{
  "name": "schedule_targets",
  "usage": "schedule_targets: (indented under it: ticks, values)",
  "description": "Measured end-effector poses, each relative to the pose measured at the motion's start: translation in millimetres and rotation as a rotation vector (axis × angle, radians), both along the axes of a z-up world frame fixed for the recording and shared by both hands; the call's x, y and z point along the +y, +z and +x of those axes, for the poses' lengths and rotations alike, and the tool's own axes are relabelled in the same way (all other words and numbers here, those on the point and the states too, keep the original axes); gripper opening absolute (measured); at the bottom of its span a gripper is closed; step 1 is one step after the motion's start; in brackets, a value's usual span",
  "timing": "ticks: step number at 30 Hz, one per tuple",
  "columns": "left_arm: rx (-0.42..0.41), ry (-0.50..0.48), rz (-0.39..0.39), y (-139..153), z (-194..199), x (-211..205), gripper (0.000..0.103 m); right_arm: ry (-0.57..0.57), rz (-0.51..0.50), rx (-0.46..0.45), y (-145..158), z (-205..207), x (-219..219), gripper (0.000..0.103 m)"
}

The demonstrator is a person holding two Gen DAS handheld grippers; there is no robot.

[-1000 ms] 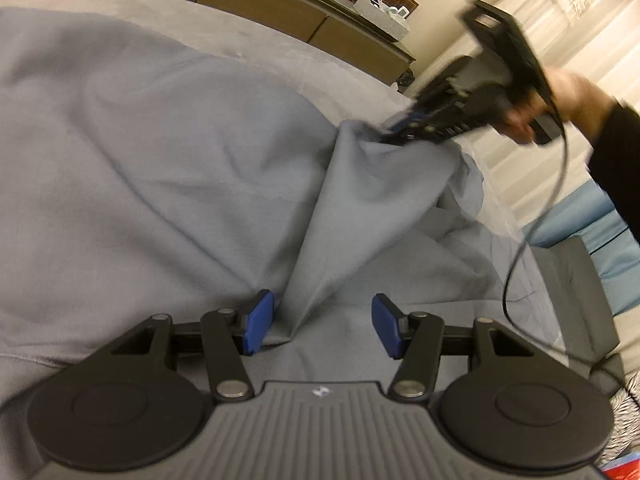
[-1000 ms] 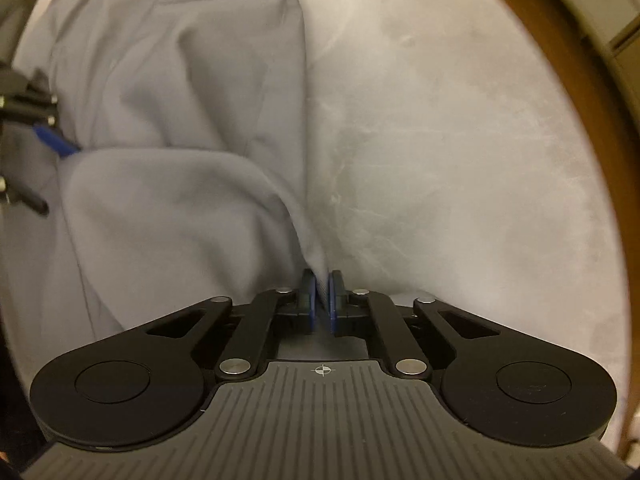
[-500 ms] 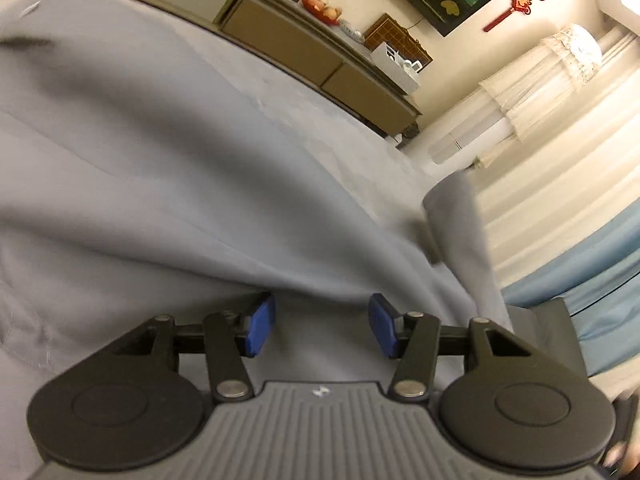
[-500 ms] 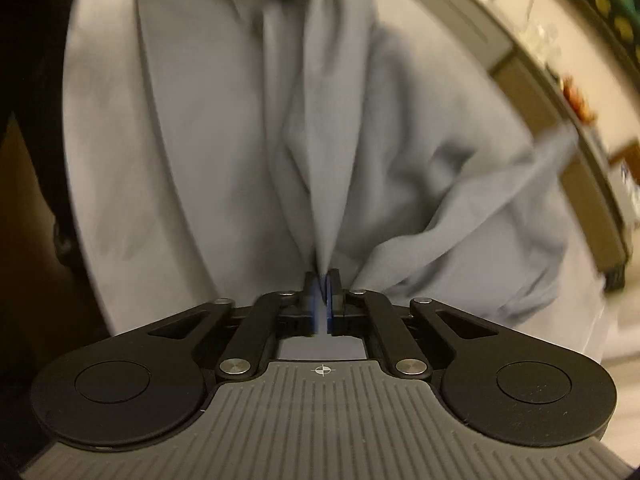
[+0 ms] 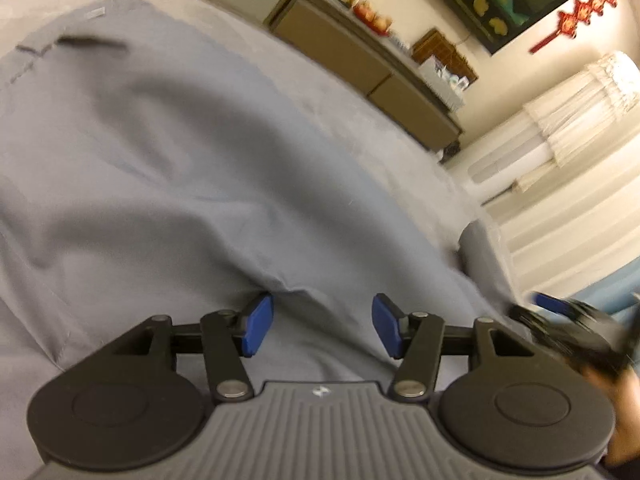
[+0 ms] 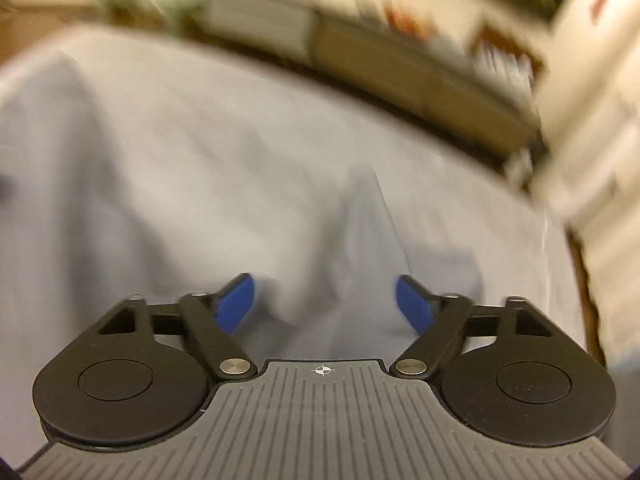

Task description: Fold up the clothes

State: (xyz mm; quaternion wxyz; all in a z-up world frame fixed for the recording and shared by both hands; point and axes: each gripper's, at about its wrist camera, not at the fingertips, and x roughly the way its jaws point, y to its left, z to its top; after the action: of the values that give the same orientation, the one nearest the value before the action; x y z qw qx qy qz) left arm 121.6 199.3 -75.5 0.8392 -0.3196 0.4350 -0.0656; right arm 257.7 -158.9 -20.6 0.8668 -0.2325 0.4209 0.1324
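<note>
**Both claws open over the gray cloth**

Your left claw (image 5: 322, 330) is open. Its blue pads (image 5: 258, 330) stand apart, and its jaws are opening a little more. The gray cloth (image 5: 180, 184) lies right under it, with a fold just past the left pad. The pads are not pressing on the cloth.

Your right claw (image 6: 324, 304) is opening too. Its blue pads (image 6: 236, 300) are wide apart. A peak of the gray cloth (image 6: 360, 240) stands up between them, but the pads do not squeeze it.

The cloth is spread wide over the light gray table (image 5: 360, 104). It covers most of the near part and reaches far to the left. From the left claw's camera, your right claw (image 5: 568, 320) shows as a dark blur at the right edge, low by the cloth.

Far off, a long brown cabinet (image 5: 360, 52) stands by the wall. White curtains (image 5: 580, 128) hang on the right.
</note>
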Motion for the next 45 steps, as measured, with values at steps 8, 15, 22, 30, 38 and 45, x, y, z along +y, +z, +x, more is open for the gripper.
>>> schedule_targets:
  ticks: [8,15,22,30,38,45]
  values:
    - [-0.283,-0.281,0.125,51.0,-28.4,-50.8,0.057,-0.272,0.185,-0.097,34.9,14.2,-91.4,0.000]
    - [-0.302,-0.854,0.266,10.4,-70.7,-167.5,0.057,-0.659,0.498,-0.248,39.4,-149.4,-228.7,0.001]
    - [-0.261,-0.793,0.430,-20.1,-67.9,-198.6,0.059,-0.926,0.813,-0.047,-32.2,-189.4,-289.4,0.027]
    - [-0.207,-0.479,0.621,-22.1,-3.0,-187.2,0.033,-0.896,0.649,-0.036,-74.9,-138.7,-255.3,0.040]
    - [-0.020,-0.091,0.377,-16.0,78.7,-80.6,0.009,-0.691,0.626,-0.017,-67.8,3.6,-228.8,0.032]
    - [-0.016,-0.034,0.157,8.5,34.3,-28.8,0.061,-0.769,0.601,-0.063,-58.4,-37.2,-254.7,0.005]
